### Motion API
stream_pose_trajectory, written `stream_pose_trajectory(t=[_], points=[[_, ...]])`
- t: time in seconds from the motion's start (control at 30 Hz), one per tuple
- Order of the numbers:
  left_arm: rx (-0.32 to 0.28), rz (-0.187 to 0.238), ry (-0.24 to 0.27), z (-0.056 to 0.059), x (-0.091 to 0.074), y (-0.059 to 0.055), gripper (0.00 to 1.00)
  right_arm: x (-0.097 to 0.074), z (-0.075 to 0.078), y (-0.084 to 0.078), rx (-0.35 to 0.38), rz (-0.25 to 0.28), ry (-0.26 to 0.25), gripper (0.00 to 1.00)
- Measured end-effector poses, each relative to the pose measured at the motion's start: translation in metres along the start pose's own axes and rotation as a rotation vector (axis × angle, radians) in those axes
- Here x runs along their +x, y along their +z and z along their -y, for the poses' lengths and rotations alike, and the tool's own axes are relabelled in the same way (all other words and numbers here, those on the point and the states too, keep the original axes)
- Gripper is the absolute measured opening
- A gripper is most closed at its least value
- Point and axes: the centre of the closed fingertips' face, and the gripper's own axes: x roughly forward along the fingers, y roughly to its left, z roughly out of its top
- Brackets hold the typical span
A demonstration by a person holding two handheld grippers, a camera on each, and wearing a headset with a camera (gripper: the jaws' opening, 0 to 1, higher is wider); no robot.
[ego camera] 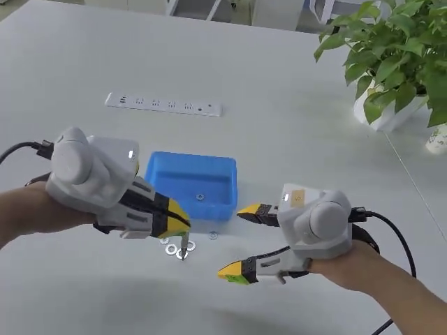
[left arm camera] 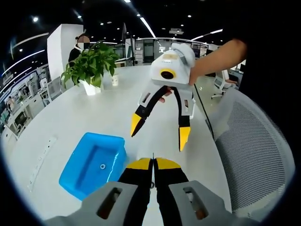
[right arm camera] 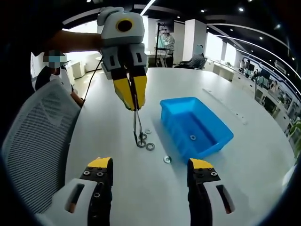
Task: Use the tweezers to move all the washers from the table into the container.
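My left gripper [ego camera: 183, 218] is shut on thin metal tweezers [right arm camera: 136, 121]. The tweezer tips rest among a few washers [ego camera: 180, 250] on the white table, just in front of the blue container [ego camera: 187, 183]. In the right gripper view the tips touch one washer [right arm camera: 140, 143], with others [right arm camera: 150, 146] beside it and another [right arm camera: 167, 159] closer to the container [right arm camera: 207, 136]. One washer [ego camera: 200, 197] lies inside the container. My right gripper [ego camera: 234, 241] stands open to the right of the washers, nothing between its jaws.
A white power strip [ego camera: 163, 105] lies beyond the container. A potted plant [ego camera: 394, 59] stands at the far right with a small bottle [ego camera: 438, 139] near it. A grey mesh chair [right arm camera: 35, 136] stands at the table's near side.
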Motion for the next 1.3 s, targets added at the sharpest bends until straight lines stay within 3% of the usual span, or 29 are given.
stream_pose_trajectory(t=[0.33,0.8,1.3], points=[[0.007,-0.007,-0.003,-0.002,-0.002,0.000,0.05,0.009,-0.007,0.004,-0.021,0.004,0.024,0.60],[0.017,-0.026,-0.030,0.002,-0.008,-0.004,0.05,0.037,-0.018,0.019,-0.099,0.022,0.085,0.35],[-0.001,-0.024,-0.033,-0.001,-0.009,-0.006,0.05,0.068,-0.026,0.030,-0.151,-0.008,0.139,0.27]])
